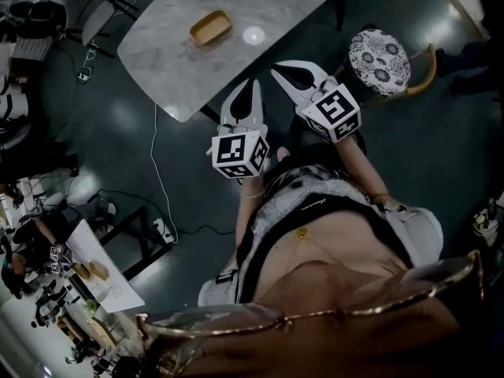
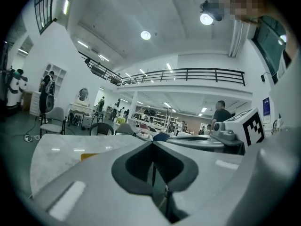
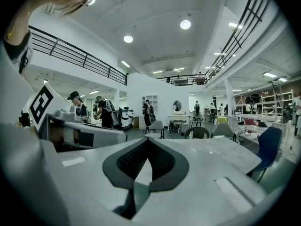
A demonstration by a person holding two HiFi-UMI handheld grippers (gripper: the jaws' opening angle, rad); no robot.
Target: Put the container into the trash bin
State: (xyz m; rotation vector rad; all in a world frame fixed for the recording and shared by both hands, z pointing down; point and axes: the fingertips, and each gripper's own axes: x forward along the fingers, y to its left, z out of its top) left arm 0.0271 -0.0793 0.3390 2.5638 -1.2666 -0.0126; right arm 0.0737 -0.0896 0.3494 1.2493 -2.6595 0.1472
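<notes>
Marble table [image 1: 291,6] | container [image 1: 210,27] on it | beyond left gripper [image 1: 252,83], right gripper [image 1: 277,72]

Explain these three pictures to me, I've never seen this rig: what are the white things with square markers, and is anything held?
There is no robot arm: a person holds a two-jaw claw in each hand. The head view looks steeply down from the person's head; the white pieces with marker cubes are the left claw and right claw. The other two pictures come from cameras riding on each claw, looking along its jaws. Both claws are shut and hold nothing. Ahead stands a marble table with a tan container lying on it, untouched. A patterned seat stands beside it.
</notes>
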